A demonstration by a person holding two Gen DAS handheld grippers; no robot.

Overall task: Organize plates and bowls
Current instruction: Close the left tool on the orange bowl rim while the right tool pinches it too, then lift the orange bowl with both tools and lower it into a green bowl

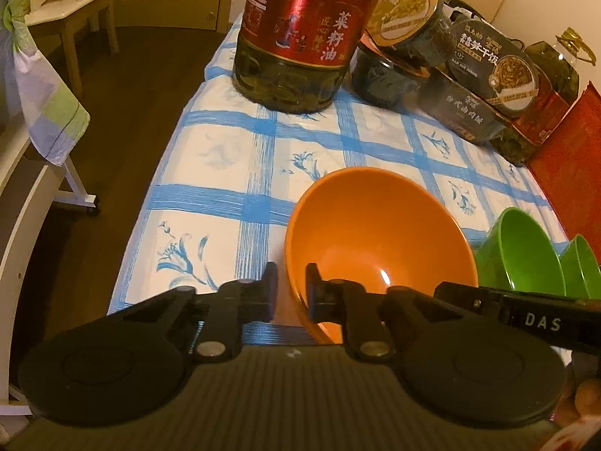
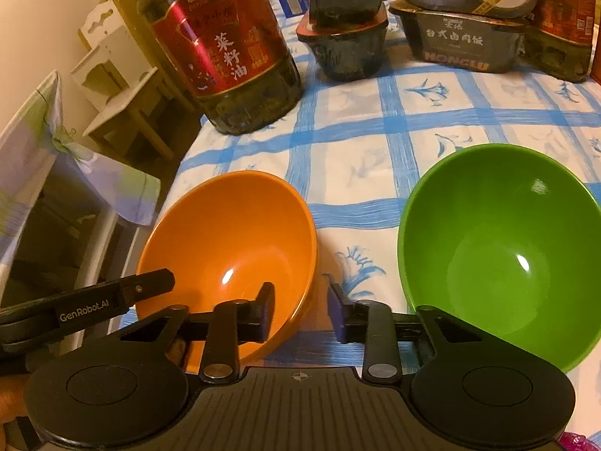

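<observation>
1. Two large bowls sit on the bench (image 2: 375, 139), which wears a white cloth with blue checks and flower prints: an orange bowl (image 2: 233, 251) near the left edge and a green bowl (image 2: 503, 248) well to its right. Both are glossy inside and hold nothing.
2. A smaller green bowl (image 1: 580, 268) shows just beyond the big green one in the left wrist view.
3. A big oil bottle (image 2: 221, 56) with a red label stands toward the far left corner; dark food tubs (image 2: 465, 45) are stacked along the far edge.
4. The left gripper (image 1: 291, 289) has its jaws narrowly apart, astride the orange bowl's near rim; whether they press it, I cannot tell.
5. The right gripper (image 2: 298, 312) has its jaws open, holding nothing, above the cloth between the bowls.
6. Left of the bench are dark floor and a pale chair (image 2: 116, 86).
</observation>
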